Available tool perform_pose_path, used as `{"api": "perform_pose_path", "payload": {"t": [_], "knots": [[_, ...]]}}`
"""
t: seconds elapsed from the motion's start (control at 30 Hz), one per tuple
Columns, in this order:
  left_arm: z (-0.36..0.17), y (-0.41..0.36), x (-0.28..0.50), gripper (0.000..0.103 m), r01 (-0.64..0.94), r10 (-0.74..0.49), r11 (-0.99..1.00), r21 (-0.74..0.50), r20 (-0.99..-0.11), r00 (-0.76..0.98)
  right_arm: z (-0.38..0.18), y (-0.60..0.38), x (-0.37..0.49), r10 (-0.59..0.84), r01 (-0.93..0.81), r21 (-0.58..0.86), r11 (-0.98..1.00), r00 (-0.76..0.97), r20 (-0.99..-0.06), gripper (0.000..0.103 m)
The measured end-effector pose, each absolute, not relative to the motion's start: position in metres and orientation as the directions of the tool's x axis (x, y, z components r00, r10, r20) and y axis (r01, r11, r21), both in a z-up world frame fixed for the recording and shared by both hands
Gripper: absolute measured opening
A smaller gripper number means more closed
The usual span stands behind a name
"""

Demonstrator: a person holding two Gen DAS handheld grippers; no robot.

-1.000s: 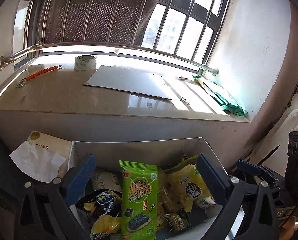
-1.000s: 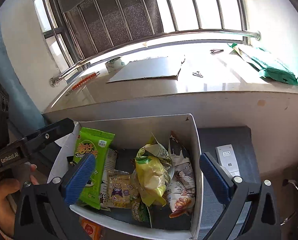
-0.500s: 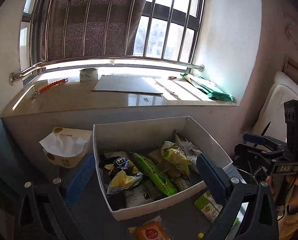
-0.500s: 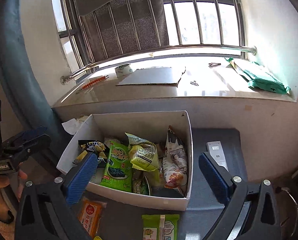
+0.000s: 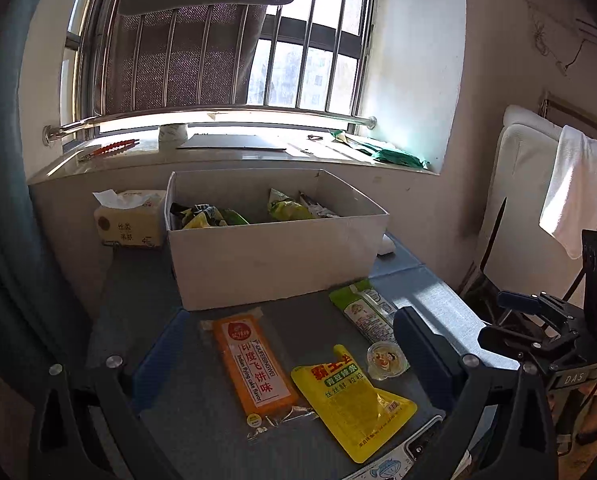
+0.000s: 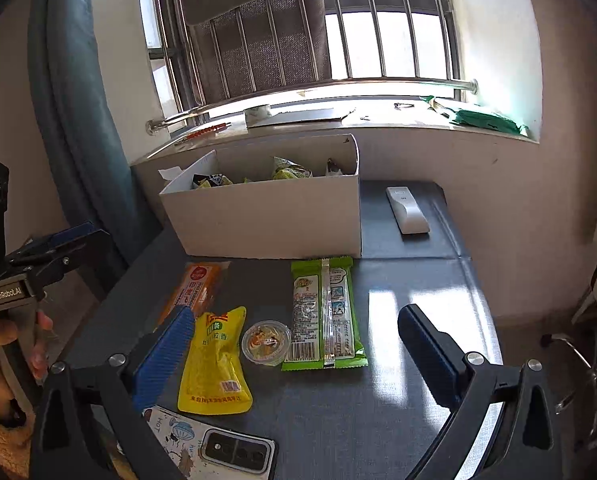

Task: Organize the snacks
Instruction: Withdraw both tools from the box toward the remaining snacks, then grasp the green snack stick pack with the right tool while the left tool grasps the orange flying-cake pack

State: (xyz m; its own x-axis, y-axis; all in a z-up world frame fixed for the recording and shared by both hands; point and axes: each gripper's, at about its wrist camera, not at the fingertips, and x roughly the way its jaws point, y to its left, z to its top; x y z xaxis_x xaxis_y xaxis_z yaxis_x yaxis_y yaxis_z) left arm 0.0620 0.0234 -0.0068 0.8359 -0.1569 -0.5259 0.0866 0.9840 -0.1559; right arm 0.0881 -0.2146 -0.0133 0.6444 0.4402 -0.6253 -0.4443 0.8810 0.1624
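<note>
Grey tabletop (image 5: 202,412); both grippers, left gripper (image 5: 290,354) and right gripper (image 6: 294,354), gape empty; orange packet (image 5: 252,368) and yellow pouch (image 6: 214,364) lie between the fingers.

A white remote control (image 6: 407,210) lies flat on the grey tabletop (image 6: 378,412), near the windowsill (image 6: 378,122) wall. Up on the windowsill, a roll of tape (image 5: 173,133) stands toward the left, and just beside it lies a flat sheet of cardboard (image 5: 234,142). Further left on the sill rests an orange-handled tool (image 5: 112,147). At the sill's right end sits a crumpled green bag (image 6: 486,120). Below the sill's left part, a tissue box (image 5: 128,220) stands on the tabletop with a tissue poking up. Well away from the sill, at the tabletop's near edge, lies a phone (image 6: 234,454). A blue curtain (image 6: 78,112) hangs left of the sill.
</note>
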Motion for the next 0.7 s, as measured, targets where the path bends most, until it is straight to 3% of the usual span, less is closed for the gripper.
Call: {"api": "perform_pose_path", "payload": {"t": [0.17, 0.27, 0.7], "knots": [[-0.039, 0.016, 0.034, 0.103, 0.081, -0.189, 0.974, -0.212, -0.563, 0.804, -0.046, -0.226, 0.066, 0.367, -0.43, 0.097, 0.898, 0.607, -0.705, 0.103], [-0.054, 0.019, 0.032, 0.103, 0.09, -0.249, 0.954, -0.286, -0.587, 0.771, -0.05, -0.228, 0.073, 0.39, -0.412, 0.153, 0.898, 0.587, -0.709, 0.103], [-0.056, 0.031, 0.031, 0.103, 0.057, -0.219, 0.957, -0.283, -0.581, 0.784, -0.054, -0.186, 0.143, 0.385, -0.424, 0.159, 0.892, 0.526, -0.759, 0.103]]}}
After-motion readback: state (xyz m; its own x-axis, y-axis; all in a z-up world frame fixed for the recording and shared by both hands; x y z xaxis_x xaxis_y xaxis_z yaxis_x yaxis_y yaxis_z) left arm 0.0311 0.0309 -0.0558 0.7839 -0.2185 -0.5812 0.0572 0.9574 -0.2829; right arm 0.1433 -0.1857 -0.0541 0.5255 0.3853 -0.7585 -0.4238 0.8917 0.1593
